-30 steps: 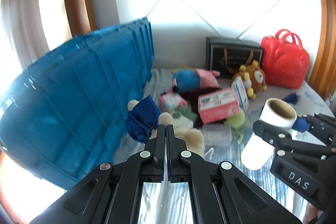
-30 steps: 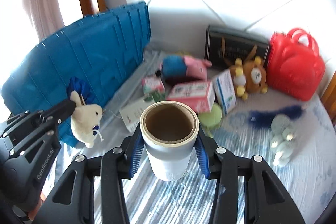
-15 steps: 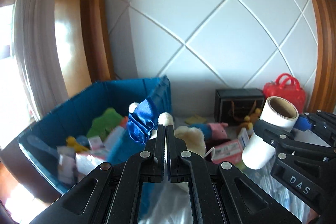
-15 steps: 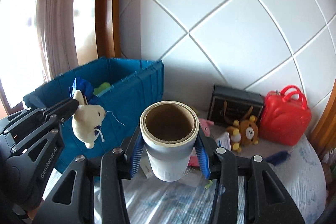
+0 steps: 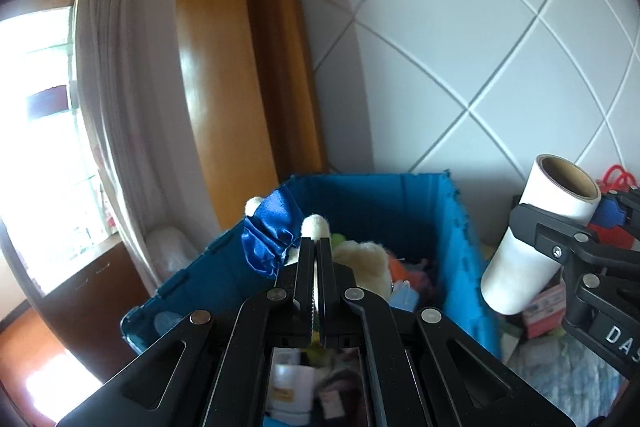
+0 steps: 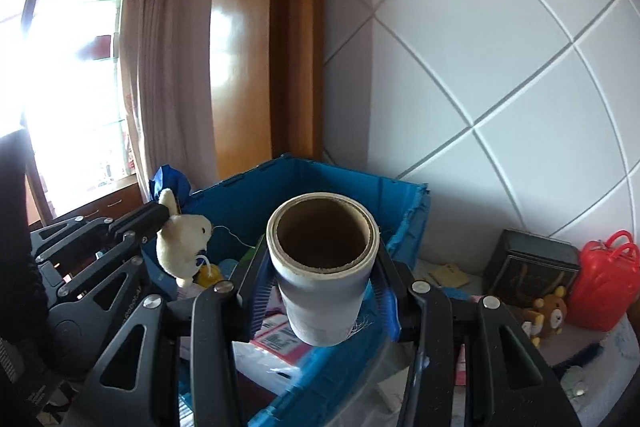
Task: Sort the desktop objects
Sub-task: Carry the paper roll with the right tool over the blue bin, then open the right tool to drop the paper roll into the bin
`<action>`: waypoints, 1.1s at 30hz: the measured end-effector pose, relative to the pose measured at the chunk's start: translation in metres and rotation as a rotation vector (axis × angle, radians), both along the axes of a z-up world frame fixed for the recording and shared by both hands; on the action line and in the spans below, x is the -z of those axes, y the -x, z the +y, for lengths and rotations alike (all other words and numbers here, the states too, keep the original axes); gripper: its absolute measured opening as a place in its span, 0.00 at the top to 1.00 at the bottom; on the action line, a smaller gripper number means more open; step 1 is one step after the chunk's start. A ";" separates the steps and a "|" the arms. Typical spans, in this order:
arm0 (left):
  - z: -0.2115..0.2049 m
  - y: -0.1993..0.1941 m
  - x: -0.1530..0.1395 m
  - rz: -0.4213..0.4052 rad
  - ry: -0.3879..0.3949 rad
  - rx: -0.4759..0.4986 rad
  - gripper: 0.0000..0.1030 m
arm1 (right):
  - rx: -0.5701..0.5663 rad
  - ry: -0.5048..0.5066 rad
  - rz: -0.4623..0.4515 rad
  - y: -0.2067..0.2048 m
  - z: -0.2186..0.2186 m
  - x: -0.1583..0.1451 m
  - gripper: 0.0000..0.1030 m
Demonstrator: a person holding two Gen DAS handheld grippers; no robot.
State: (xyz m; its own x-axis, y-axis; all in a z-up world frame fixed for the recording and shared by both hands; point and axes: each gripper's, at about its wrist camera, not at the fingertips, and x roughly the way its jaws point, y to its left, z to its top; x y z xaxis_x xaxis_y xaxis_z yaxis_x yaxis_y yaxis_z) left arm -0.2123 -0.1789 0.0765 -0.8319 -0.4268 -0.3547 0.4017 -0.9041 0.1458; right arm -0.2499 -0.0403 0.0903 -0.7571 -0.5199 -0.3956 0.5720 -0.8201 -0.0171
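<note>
My left gripper (image 5: 317, 247) is shut on a cream plush rabbit (image 5: 362, 263) with a blue satin bow (image 5: 270, 237); the rabbit (image 6: 182, 241) hangs over the open blue crate (image 5: 460, 247). My right gripper (image 6: 324, 267) is shut on a white roll with a brown cardboard core (image 6: 324, 267), upright, above the crate's near right part (image 6: 404, 223). The roll (image 5: 538, 235) and right gripper (image 5: 560, 227) also show at the right of the left wrist view. Several toys and packets lie inside the crate.
A red plastic case (image 6: 600, 287), a dark box (image 6: 532, 267), a small bear toy (image 6: 548, 311) and a pink packet lie on the cloth-covered table by the tiled wall. A wooden frame, curtain and bright window stand behind the crate.
Both grippers have risen and swung left with their loads, from above the table's clutter to over the blue crate, whose inside now shows. Both grips stayed shut.
</note>
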 end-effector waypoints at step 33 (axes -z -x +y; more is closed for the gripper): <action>-0.112 0.060 0.095 -0.331 -0.176 -0.040 0.47 | 0.004 -0.204 -0.269 0.057 -0.134 0.088 0.52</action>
